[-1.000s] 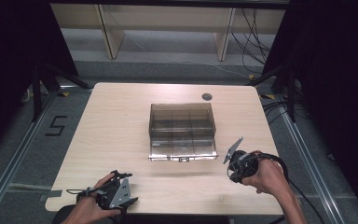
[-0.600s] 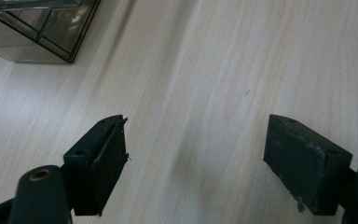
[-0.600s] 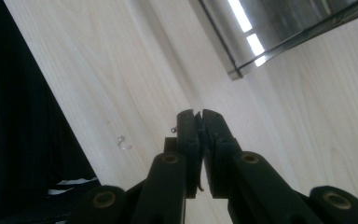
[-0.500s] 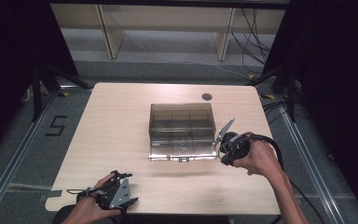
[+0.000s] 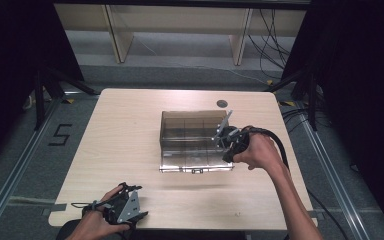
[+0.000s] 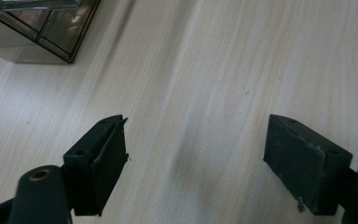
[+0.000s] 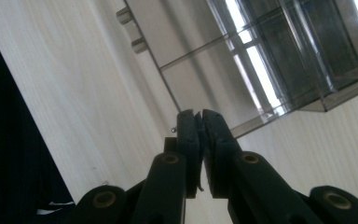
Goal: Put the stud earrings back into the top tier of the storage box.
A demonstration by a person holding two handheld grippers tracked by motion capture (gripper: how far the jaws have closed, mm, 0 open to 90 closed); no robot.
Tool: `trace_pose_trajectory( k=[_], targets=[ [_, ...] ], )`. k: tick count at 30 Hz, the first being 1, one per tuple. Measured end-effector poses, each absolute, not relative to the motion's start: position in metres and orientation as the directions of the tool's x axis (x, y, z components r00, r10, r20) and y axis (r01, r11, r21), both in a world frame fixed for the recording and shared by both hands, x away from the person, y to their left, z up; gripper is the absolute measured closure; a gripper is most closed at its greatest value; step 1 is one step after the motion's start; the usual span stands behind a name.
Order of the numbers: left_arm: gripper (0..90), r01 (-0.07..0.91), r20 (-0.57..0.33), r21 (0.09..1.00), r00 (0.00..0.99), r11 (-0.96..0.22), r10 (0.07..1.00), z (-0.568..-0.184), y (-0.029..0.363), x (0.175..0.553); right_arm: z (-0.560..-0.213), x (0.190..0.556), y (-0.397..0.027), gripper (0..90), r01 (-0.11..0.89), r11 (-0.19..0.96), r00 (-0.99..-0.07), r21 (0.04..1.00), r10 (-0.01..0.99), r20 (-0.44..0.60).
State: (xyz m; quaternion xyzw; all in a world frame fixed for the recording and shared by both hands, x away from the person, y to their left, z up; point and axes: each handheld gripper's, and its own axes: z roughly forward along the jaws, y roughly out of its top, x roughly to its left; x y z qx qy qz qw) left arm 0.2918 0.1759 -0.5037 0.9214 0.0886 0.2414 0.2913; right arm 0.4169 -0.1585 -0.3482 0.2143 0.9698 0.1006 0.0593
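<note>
Inside, clear organizer box [image 5: 192,137] holds nothing.

Table [image 5: 130,135]: we record a rectangular top in pale wood-grain laminate with rounded corners, standing on a grey floor [image 5: 20,165].

Set into the top near its far edge, we note a small round dark disc [image 5: 222,103].

Directly on the surface we list one item: a clear, smoke-tinted plastic compartment box [image 5: 190,145], right of centre, divided inside into several cells by thin partitions. Its lid lies folded flat on the table toward the near side, and two small latches show on the lid's near edge.

We see bare wood on the left half and along the near strip.
</note>
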Motion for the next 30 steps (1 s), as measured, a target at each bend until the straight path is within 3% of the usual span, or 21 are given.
trace_pose_trajectory(
  k=[11,12,30],
  targets=[
    [20.5,0.02,0.397,0.577,0.867,-0.817,0.302,-0.503,0.176,0.292,-0.362,0.441,-0.138,86.6,0.401,0.899,-0.906,0.175,0.417,-0.07],
    [20.5,0.013,0.405,0.574,0.865,-0.819,0.297,-0.503,0.176,0.292,-0.365,0.445,-0.138,86.6,0.363,0.912,-0.922,0.19,0.381,-0.073],
    [20.5,0.011,0.399,0.592,0.864,-0.806,0.305,-0.504,0.176,0.291,-0.402,0.469,-0.121,86.4,0.42,0.903,-0.904,0.086,0.425,-0.045]
  ],
)
